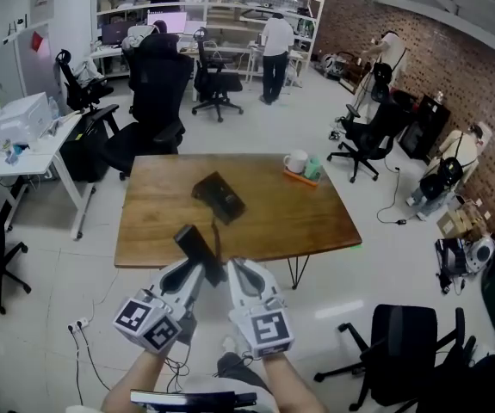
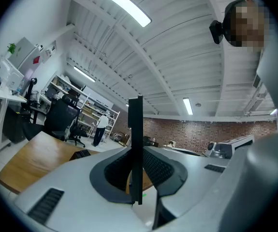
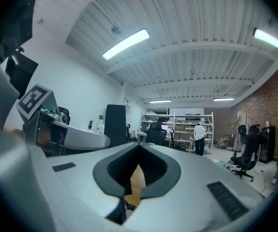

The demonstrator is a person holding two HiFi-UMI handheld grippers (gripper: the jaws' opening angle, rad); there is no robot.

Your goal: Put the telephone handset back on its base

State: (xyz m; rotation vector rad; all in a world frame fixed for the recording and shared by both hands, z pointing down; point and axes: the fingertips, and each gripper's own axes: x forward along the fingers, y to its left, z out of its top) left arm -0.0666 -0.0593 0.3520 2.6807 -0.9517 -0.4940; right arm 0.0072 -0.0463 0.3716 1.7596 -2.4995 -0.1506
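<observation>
One black handset [image 1: 197, 246] clamped edge-on between jaws of left gripper [image 1: 194, 275], jaws partway closed, pressing its flat sides. Held up by near edge of wooden table [image 1: 316, 222]. Base [image 1: 219, 196] lying mid-table, apart from handset, cradle unoccupied. Right gripper [image 3: 138, 166] just beside left, jaws drawn together, nothing between. White mug [image 1: 296, 161] at far right corner.

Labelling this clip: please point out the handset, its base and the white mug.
handset [image 1: 197, 246], head view, its black body
base [image 1: 220, 197], head view, middle of its top
white mug [image 1: 295, 161], head view, its side
</observation>
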